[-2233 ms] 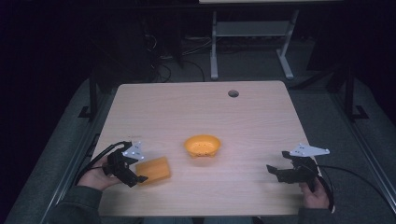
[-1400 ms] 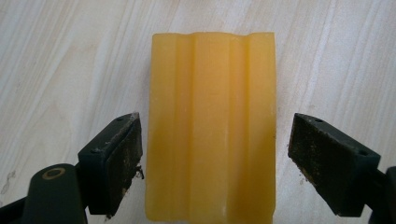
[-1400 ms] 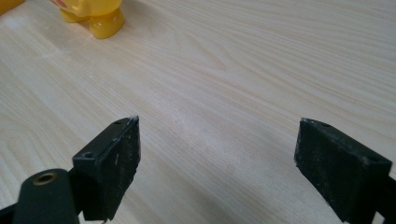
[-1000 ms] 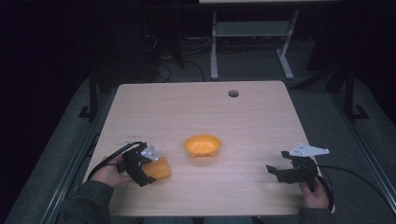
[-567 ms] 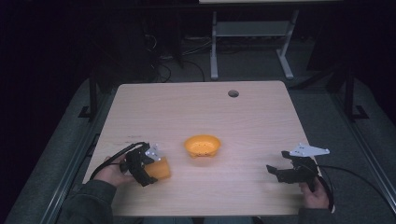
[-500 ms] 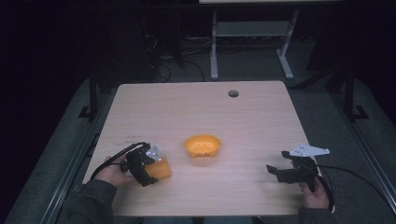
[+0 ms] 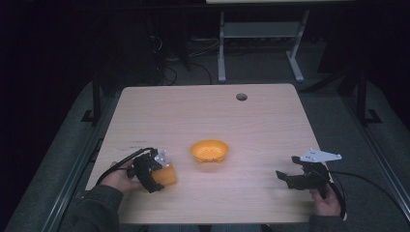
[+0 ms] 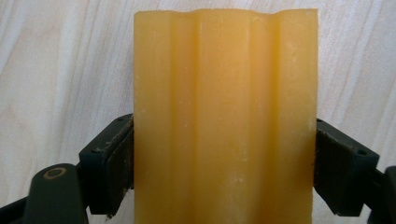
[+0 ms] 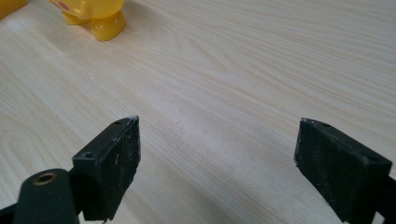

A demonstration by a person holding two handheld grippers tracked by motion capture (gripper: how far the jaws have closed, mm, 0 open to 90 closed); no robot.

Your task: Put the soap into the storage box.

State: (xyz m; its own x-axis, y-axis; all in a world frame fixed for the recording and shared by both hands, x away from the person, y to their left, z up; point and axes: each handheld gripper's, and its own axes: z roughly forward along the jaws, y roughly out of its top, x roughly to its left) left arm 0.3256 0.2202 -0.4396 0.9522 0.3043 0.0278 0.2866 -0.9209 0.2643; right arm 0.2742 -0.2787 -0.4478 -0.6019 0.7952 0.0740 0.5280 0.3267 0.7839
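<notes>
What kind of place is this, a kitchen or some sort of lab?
Likely a lab or recording workspace, not a kitchen: a bare wooden table with a cable hole, tangled cables on the floor behind it, a metal stand frame, and dark surroundings.

The table [image 7: 270, 121] was pale, matt wood-grain laminate, the ridged orange block [image 8: 224, 121] looked waxy and semi-matt, the small orange bowl [image 7: 209, 151] glossy plastic, and the black jaw pads scuffed, dull rubber.

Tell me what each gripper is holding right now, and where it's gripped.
The left gripper holds the yellow block, its jaws pressed on the block's two long sides at the near end. The right gripper is open and holds nothing.
</notes>
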